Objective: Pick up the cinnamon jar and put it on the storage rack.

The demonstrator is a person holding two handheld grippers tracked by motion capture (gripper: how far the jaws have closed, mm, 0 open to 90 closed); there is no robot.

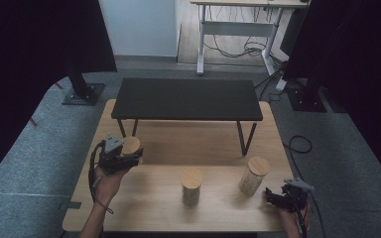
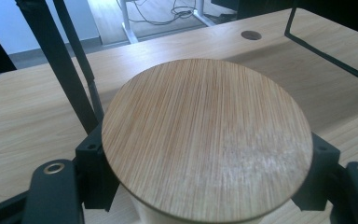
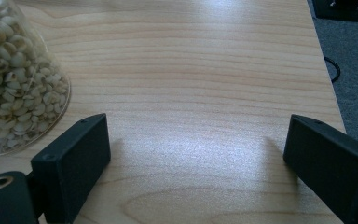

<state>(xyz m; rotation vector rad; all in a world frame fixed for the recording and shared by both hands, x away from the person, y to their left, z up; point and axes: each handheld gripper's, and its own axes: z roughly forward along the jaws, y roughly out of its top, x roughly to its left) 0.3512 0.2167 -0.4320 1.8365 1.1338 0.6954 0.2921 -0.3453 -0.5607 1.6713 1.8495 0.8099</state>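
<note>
On the light wooden table (image 1: 144,198), my left gripper (image 1: 124,159) clamps a round bamboo-lidded jar (image 2: 207,140) at its left edge, beside the black metal shelf (image 1: 186,99). My right gripper (image 3: 196,154) rests wide open, empty, near the clear glass jar of pale grains (image 3: 14,88).

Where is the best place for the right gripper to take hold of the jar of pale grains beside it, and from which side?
Probably the glass wall of the jar of pale grains, below its bamboo lid, coming level from the jar's right, where the open right gripper waits. The jar stands upright and round, so the jaws can close across its middle.
</note>
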